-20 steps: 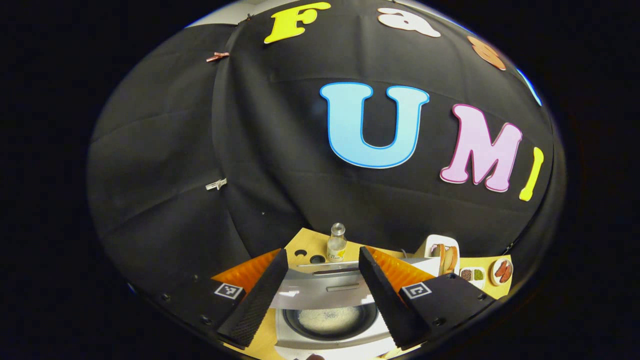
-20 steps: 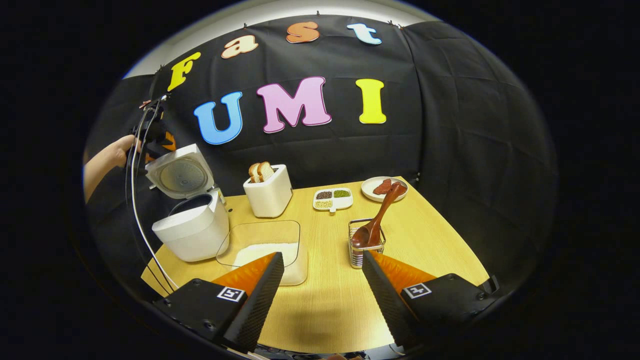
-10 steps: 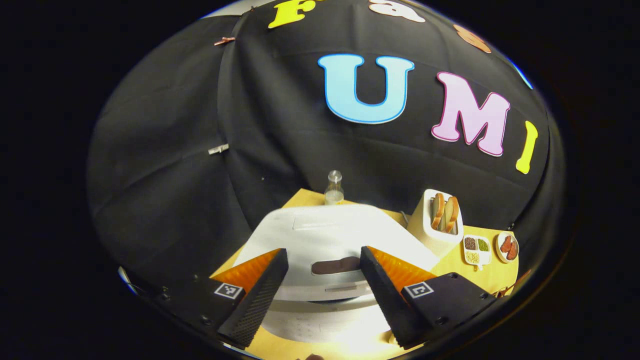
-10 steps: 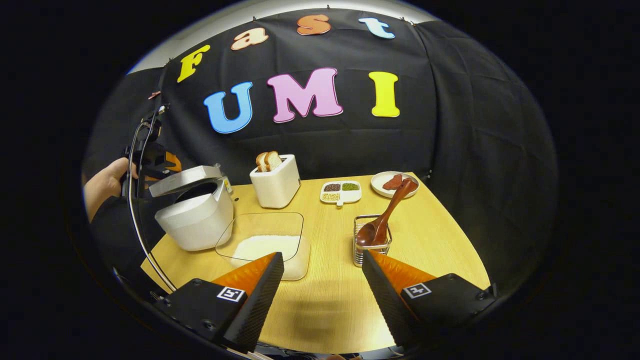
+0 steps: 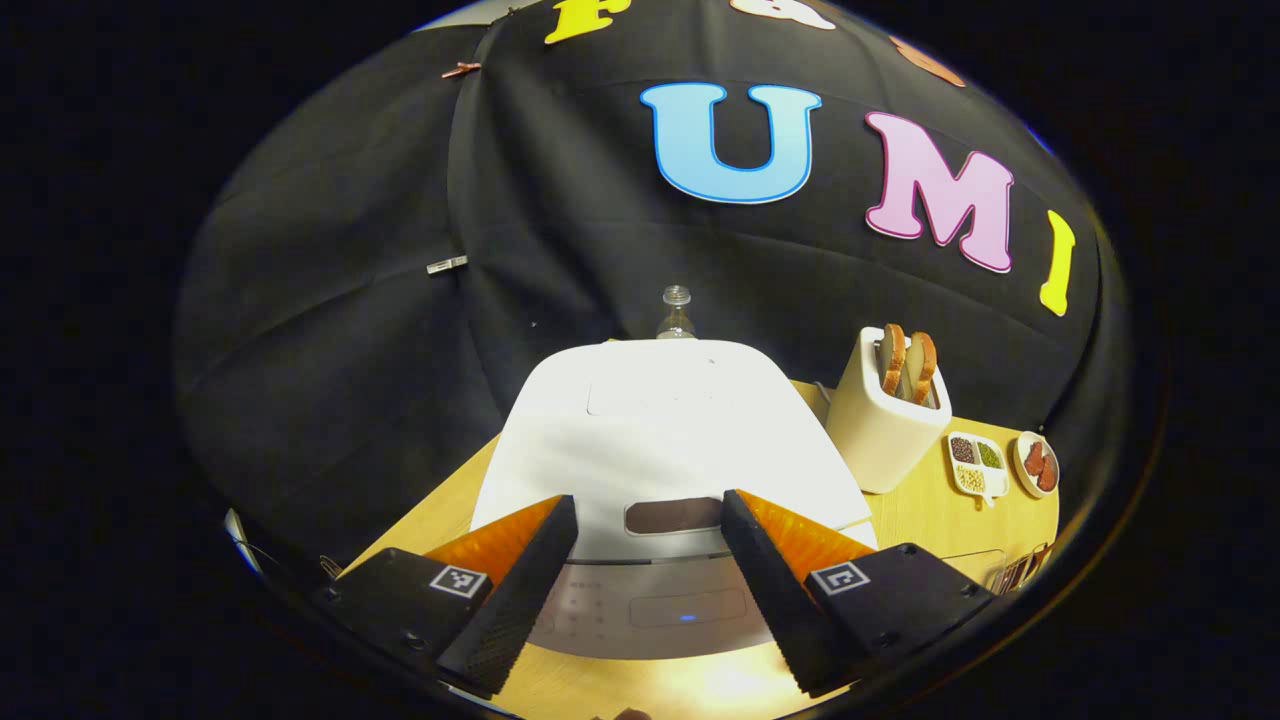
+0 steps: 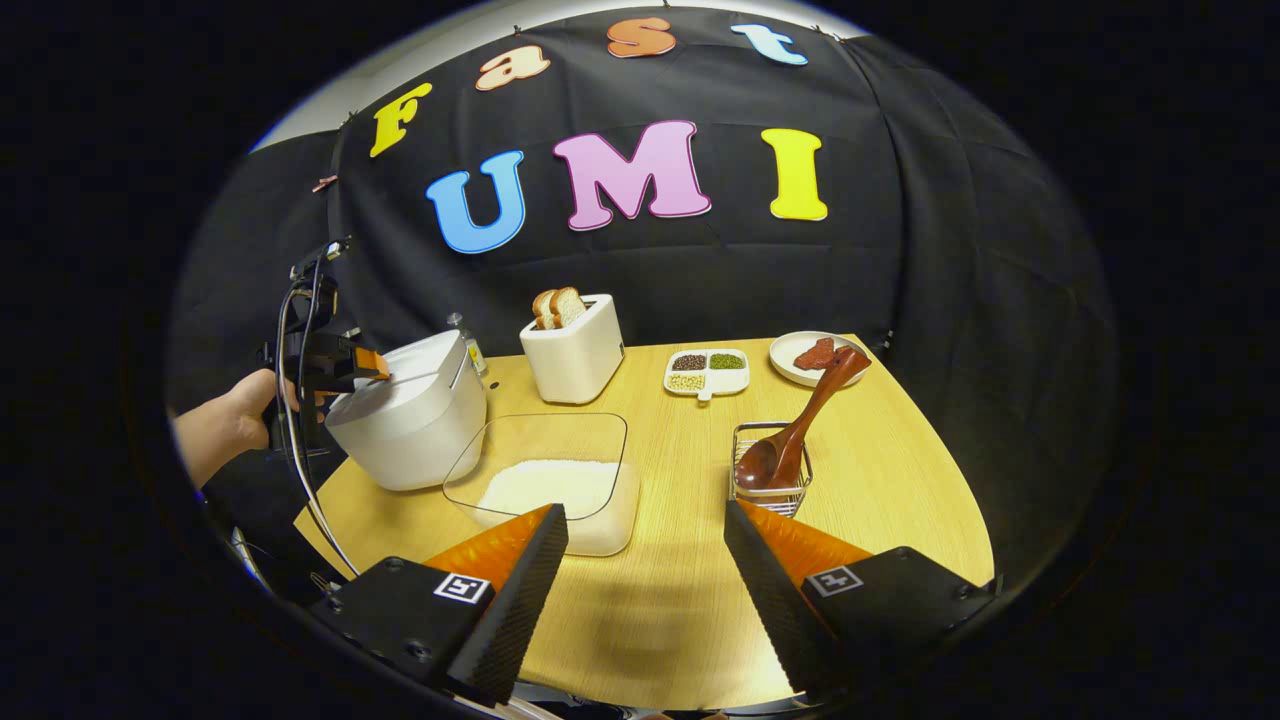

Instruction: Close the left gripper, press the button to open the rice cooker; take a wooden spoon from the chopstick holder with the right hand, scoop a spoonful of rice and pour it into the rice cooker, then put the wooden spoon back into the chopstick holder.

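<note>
The white rice cooker (image 5: 665,440) sat with its lid down just under the left gripper (image 5: 648,590), whose fingers were wide apart, while the right gripper (image 6: 645,600), wide too, hung near the wooden spoon (image 6: 800,430) in its chopstick holder (image 6: 775,490).

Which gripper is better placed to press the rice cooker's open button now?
Left. The left gripper sits right at the front of the closed rice cooker, jaws open, so it must close first. The right gripper hangs apart over the table.
</note>
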### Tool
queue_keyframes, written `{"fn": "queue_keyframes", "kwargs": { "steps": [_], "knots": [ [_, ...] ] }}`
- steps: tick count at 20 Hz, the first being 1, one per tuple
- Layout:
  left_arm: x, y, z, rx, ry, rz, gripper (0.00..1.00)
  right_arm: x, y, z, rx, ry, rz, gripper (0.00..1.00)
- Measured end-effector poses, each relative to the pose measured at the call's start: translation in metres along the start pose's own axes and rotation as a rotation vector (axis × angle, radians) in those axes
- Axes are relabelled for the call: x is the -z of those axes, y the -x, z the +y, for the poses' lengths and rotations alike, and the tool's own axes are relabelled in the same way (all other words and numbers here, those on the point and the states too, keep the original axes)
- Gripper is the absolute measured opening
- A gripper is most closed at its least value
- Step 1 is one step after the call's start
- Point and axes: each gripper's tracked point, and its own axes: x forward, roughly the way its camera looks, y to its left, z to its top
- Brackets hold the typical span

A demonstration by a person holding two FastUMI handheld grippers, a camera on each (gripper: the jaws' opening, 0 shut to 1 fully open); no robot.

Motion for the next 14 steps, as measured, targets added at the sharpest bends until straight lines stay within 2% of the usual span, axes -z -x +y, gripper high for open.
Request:
{"fn": "queue_keyframes", "kwargs": {
  "steps": [4, 9, 11, 14],
  "knots": [
    [0.002, 0.000, -0.002, 0.016, -0.029, -0.002, 1.00, 0.002, -0.004, -0.004, -0.008, -0.009, 0.013, 0.99],
    [0.001, 0.003, -0.001, 0.013, -0.009, -0.013, 1.00, -0.006, -0.008, -0.011, -0.008, -0.037, -0.005, 0.99],
    [0.000, 0.011, 0.001, -0.011, 0.003, -0.014, 1.00, -0.013, -0.007, -0.014, -0.003, -0.046, -0.026, 0.99],
    [-0.016, 0.044, -0.007, 0.000, 0.023, -0.094, 0.98, -0.025, -0.008, -0.019, 0.009, -0.054, -0.056, 0.99]
  ]
}}
